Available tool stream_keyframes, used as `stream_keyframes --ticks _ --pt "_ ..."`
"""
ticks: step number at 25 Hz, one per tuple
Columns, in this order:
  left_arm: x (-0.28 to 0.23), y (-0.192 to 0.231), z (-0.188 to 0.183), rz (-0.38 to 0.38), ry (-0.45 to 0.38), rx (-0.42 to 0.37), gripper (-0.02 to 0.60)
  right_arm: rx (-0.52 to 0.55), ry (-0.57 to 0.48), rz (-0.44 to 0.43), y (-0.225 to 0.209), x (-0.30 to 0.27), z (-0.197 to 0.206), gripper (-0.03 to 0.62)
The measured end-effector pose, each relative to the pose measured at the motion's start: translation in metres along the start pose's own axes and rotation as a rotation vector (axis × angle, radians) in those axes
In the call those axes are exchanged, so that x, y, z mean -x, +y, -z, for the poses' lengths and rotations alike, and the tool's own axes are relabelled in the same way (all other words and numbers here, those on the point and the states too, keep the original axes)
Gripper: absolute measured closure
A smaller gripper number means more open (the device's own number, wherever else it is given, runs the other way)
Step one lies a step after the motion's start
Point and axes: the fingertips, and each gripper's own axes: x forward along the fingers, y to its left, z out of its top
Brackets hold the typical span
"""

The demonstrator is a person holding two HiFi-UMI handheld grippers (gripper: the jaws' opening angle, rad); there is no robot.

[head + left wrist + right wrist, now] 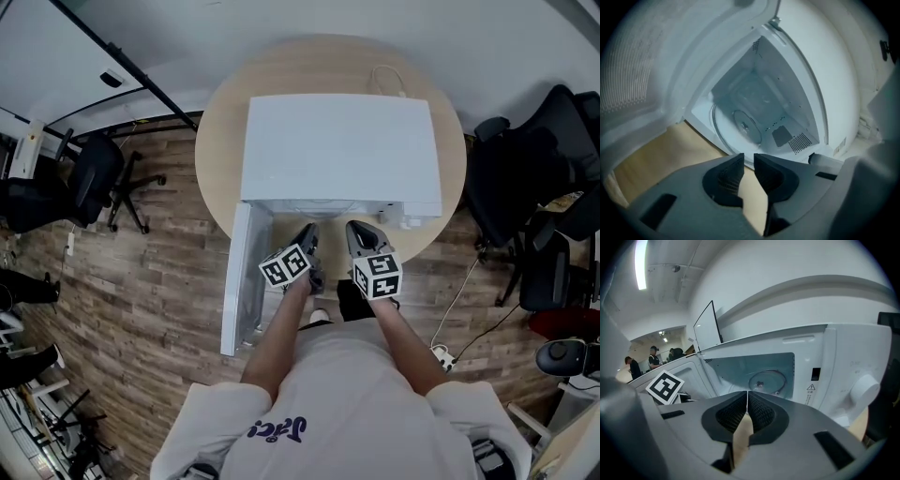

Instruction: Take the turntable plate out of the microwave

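A white microwave (337, 141) stands on a round wooden table (217, 141), its door (239, 281) swung open to the left. The glass turntable plate (740, 124) lies flat on the cavity floor and also shows in the right gripper view as a clear plate (767, 380). My left gripper (307, 234) hovers just outside the opening, and its jaws (749, 159) stand a narrow gap apart with nothing between them. My right gripper (361, 232) is beside it in front of the opening. Its jaws (747, 393) touch and hold nothing.
The microwave's control panel with a round knob (862, 390) is right of the cavity. Black office chairs stand left (89, 178) and right (534, 169) of the table. A power strip (441, 356) and its cable lie on the wood floor. People (633, 365) stand far off.
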Motion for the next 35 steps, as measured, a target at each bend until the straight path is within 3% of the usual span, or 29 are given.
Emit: stream_keyframes --ticks 2,3,5,9,15,20,25,29,35 --pt "-0.008 0.003 0.003 0.031 0.000 0.092 0.427 -0.003 0.007 -0.003 -0.002 -0.003 0.001 0.574" --pt "-0.011 0.005 0.006 0.048 0.008 0.144 0.403 -0.005 0.010 -0.005 -0.002 -0.004 0.002 0.574" --pt "-0.018 0.011 0.011 0.080 0.012 0.262 0.399 -0.017 0.016 -0.009 -0.004 -0.007 0.002 0.574" --pt "-0.024 0.023 0.009 0.135 -0.063 0.478 0.375 -0.033 0.031 -0.012 -0.006 -0.009 0.007 0.574" --pt "-0.036 0.031 0.000 0.214 -0.154 0.675 0.370 -0.048 0.046 0.006 -0.014 -0.005 0.013 0.574" --pt "-0.047 0.030 -0.002 0.219 -0.150 0.682 0.380 -0.073 0.047 0.024 -0.022 -0.001 0.016 0.574" --pt "-0.047 0.037 0.003 0.189 -0.146 0.715 0.531 -0.095 0.058 0.029 -0.024 0.000 0.023 0.574" --pt "-0.044 0.037 0.006 0.193 -0.147 0.730 0.541 -0.140 0.065 0.018 -0.023 -0.004 0.030 0.574" --pt "-0.030 0.034 0.017 0.196 -0.129 0.743 0.541 -0.328 0.131 -0.034 -0.018 -0.009 0.062 0.574"
